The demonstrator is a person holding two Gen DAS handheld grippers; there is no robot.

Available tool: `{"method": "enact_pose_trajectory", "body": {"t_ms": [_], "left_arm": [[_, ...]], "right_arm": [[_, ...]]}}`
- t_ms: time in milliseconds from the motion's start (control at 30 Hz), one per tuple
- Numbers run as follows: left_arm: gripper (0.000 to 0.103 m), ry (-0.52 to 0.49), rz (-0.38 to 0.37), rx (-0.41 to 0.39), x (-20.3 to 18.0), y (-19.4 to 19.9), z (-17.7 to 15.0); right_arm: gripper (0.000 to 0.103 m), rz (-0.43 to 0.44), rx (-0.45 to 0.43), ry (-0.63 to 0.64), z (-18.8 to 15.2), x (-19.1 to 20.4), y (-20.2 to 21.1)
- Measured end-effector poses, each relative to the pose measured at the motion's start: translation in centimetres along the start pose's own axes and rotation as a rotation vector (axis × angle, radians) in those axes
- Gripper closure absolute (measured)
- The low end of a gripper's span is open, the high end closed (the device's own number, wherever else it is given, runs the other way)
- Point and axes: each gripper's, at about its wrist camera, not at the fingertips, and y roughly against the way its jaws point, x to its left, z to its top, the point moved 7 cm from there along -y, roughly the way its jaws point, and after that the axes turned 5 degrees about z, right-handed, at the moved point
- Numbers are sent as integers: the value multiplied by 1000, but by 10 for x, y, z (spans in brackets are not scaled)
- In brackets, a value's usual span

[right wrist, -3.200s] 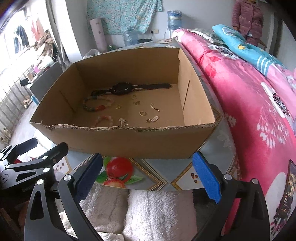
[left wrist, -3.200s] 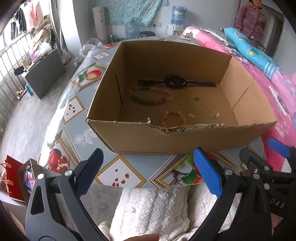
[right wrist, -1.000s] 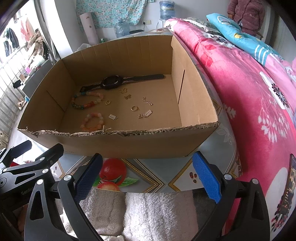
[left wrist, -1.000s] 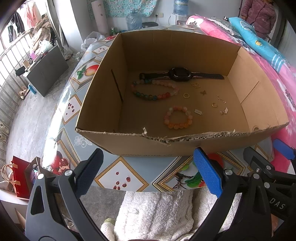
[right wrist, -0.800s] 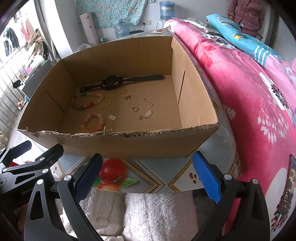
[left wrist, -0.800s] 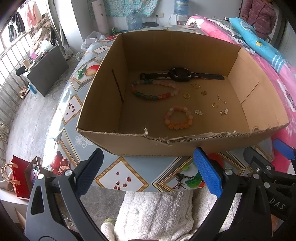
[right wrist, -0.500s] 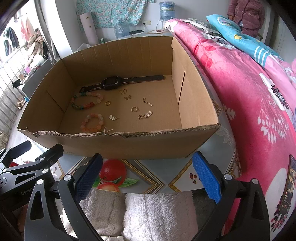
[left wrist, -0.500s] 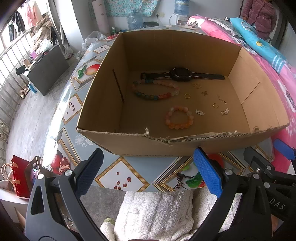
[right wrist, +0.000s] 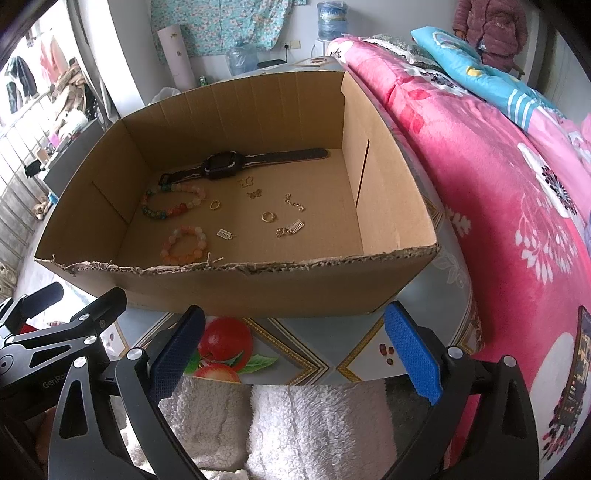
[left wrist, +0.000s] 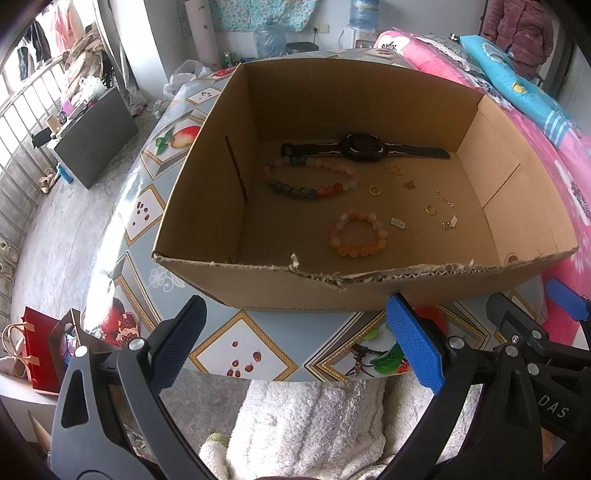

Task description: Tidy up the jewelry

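An open cardboard box stands on the patterned table. On its floor lie a black watch, a long multicoloured bead bracelet, a small orange-pink bead bracelet, gold rings, and small gold charms and chains. My left gripper and right gripper hover open and empty before the box's near wall, side by side, outside the box.
A pink flowered bedspread borders the table on the right. White fluffy fabric lies below the grippers. The floor, a dark cabinet and a red bag are to the left. A person in a purple jacket stands far back.
Over the last three seconds both grippers have risen, so the views look more steeply into the box. In the last second almost nothing has moved. Both stay open.
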Motion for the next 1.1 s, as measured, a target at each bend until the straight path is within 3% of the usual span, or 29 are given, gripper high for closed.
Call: {"method": "enact_pose_trajectory", "body": {"t_ms": [1100], "left_arm": [[9, -3, 3, -5, 2, 1, 0]], "right_arm": [[8, -1, 0, 1, 1, 2, 1]]}}
